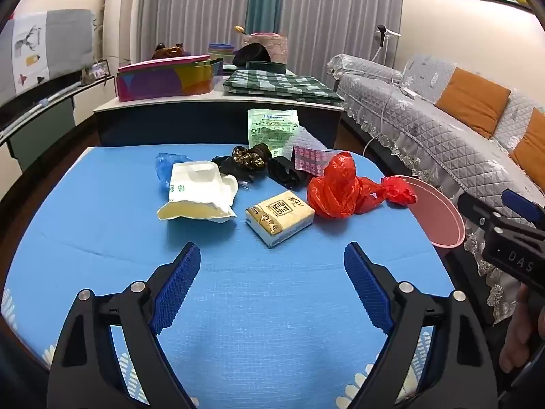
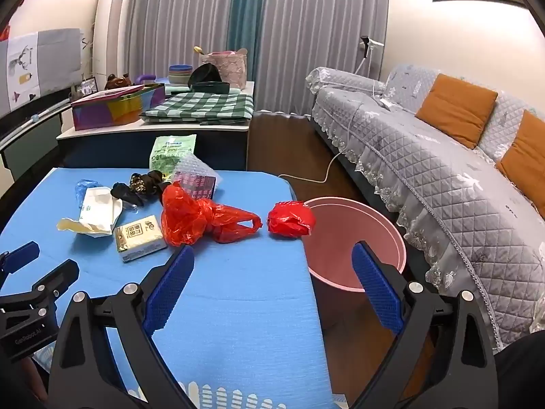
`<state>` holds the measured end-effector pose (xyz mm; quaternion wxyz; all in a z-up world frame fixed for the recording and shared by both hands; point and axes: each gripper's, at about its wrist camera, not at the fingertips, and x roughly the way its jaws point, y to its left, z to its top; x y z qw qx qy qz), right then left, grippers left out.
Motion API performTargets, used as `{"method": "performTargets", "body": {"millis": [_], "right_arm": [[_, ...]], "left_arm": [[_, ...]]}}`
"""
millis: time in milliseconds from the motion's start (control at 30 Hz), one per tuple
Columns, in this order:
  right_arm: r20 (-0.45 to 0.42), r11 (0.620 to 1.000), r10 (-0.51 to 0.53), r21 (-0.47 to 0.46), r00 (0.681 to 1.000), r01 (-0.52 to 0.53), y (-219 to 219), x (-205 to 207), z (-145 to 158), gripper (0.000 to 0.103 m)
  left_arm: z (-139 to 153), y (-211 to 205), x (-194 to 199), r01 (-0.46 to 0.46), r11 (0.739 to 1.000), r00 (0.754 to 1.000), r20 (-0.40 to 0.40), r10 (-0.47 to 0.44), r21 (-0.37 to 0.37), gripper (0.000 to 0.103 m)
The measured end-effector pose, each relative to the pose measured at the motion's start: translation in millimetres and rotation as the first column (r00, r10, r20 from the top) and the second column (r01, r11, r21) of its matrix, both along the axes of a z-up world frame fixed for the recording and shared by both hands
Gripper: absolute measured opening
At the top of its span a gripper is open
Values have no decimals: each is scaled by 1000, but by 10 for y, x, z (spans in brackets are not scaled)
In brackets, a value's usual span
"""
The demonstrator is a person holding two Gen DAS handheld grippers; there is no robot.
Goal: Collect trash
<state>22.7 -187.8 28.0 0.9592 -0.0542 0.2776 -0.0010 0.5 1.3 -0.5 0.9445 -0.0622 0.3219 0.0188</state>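
Observation:
Trash lies on the blue table (image 1: 238,289): a white torn package (image 1: 196,192), a yellow tissue pack (image 1: 279,218), a red plastic bag (image 1: 340,187), a small red wad (image 1: 398,191) at the right edge, black wrappers (image 1: 259,163), a blue bag (image 1: 165,165) and a green packet (image 1: 270,129). A pink bin (image 2: 357,242) stands on the floor right of the table. My left gripper (image 1: 272,255) is open and empty, just short of the tissue pack. My right gripper (image 2: 272,259) is open and empty, near the red bag (image 2: 197,218) and the red wad (image 2: 291,220).
A grey quilted sofa (image 2: 442,170) with orange cushions runs along the right. A second table (image 1: 218,102) behind holds a colourful box, a green checked cloth and bowls. A white cable lies on the floor between sofa and table.

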Motion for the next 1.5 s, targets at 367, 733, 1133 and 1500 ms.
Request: {"method": "performTargets", "body": {"millis": [367,733,1133,1500], "right_arm": [[-5,1000,3,28,1000,-3,5,-71,7,92],[12,1000,18,19,1000,-18,32,-71,-4,92],[22,997,32,63,999,-33,30,-66,31,90],[20,999,30,38,999,-30,40,-79,28,90]], "left_arm": [[10,49,17,-6,1000,1000,3,6,-18,84],[1,27,-1,-6,1000,1000,6,6,-9,84],[3,34,4,-8,1000,1000,4,8,-11,84],[3,42,3,-7,1000,1000,2,7,-12,84]]}}
